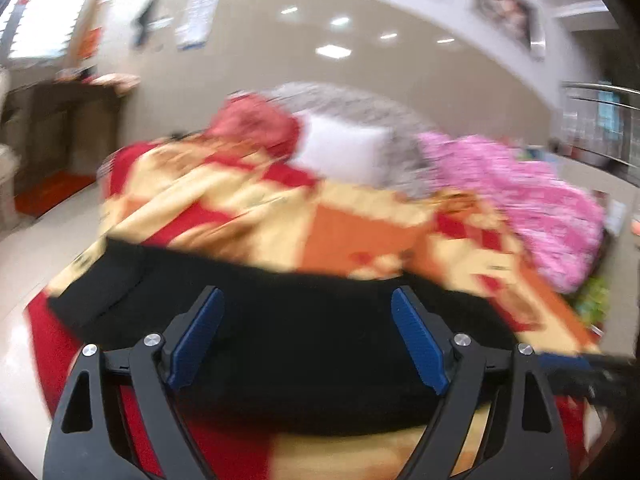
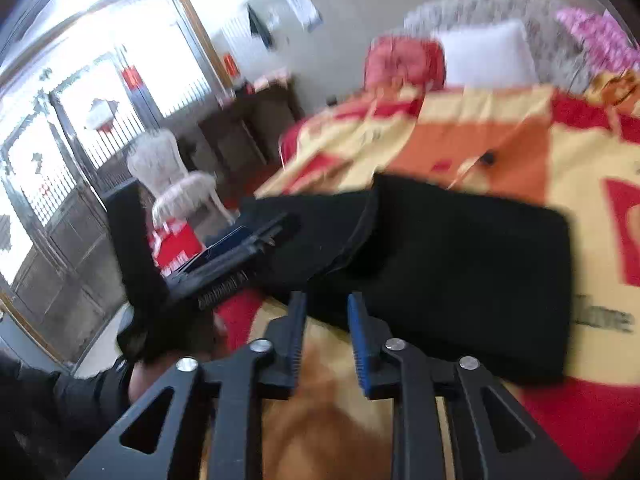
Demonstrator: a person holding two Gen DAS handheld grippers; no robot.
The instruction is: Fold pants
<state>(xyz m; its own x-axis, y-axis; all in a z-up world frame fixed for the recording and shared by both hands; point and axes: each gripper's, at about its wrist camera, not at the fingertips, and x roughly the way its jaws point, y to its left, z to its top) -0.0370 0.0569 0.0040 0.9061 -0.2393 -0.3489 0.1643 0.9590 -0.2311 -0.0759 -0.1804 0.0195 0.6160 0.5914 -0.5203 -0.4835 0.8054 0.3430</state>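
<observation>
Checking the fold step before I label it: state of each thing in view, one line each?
black pants: folded into a flat block, lying on the blanket, not gripped
left gripper: open wide, nothing between the pads
right gripper: partly open, empty, at the pants' near edge
patterned blanket: spread over the bed
white pillow: at the bed's far end

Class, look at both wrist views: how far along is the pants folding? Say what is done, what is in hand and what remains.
Done: the black pants lie on the patterned blanket as a compact folded block with a layer doubled over. In hand: nothing; the left tool is wide open above the cloth, and the right tool is partly open with nothing between its fingers. Left: perhaps one last fold or smoothing; blur hides the detail.
</observation>
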